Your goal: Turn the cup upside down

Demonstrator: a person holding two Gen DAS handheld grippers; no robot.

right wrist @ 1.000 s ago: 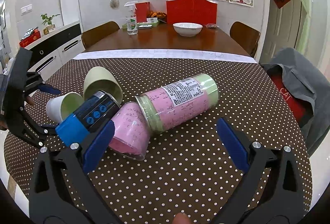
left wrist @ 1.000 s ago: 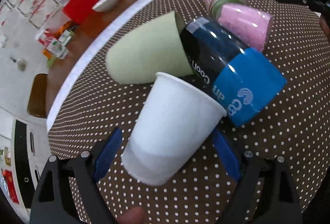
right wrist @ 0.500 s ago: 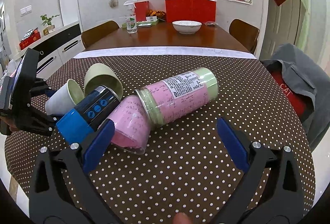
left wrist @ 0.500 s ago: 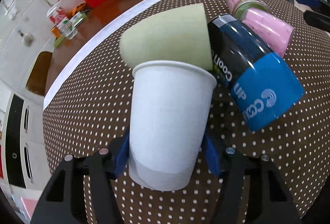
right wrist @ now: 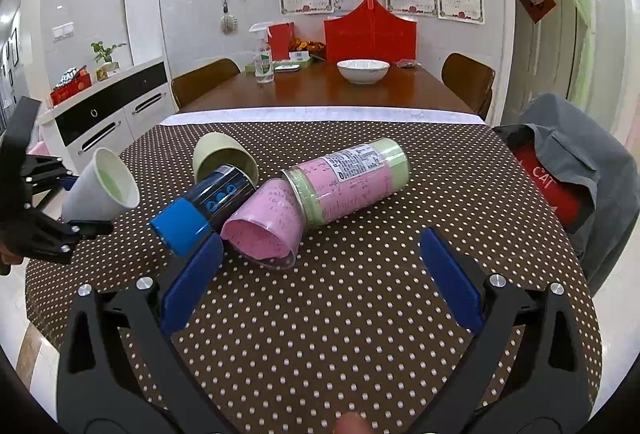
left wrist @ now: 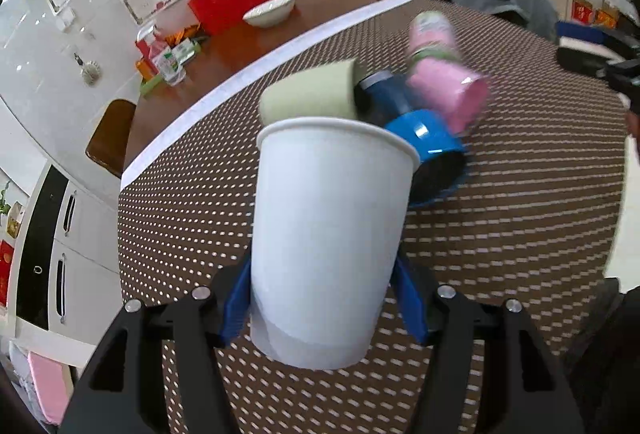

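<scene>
A white paper cup [left wrist: 324, 234] fills the middle of the left wrist view. My left gripper [left wrist: 320, 310] is shut on its lower part, blue pads on both sides, and holds it above the dotted tablecloth [left wrist: 520, 234]. In the right wrist view the cup [right wrist: 100, 190] is lifted at the left, tilted, mouth pointing up and to the right. My right gripper [right wrist: 320, 274] is open and empty over the tablecloth's near side, just in front of the lying containers.
A green cup [right wrist: 224, 162], a dark bottle with a blue cap [right wrist: 204, 206], a pink cup [right wrist: 268, 226] and a pink and green jar [right wrist: 348, 182] lie together mid-table. A grey jacket [right wrist: 572, 170] hangs at the right. A wooden table with a bowl [right wrist: 363, 70] stands behind.
My left gripper closed on the white cup, then lifted it off the table and tipped its mouth upward. The right gripper has barely moved.
</scene>
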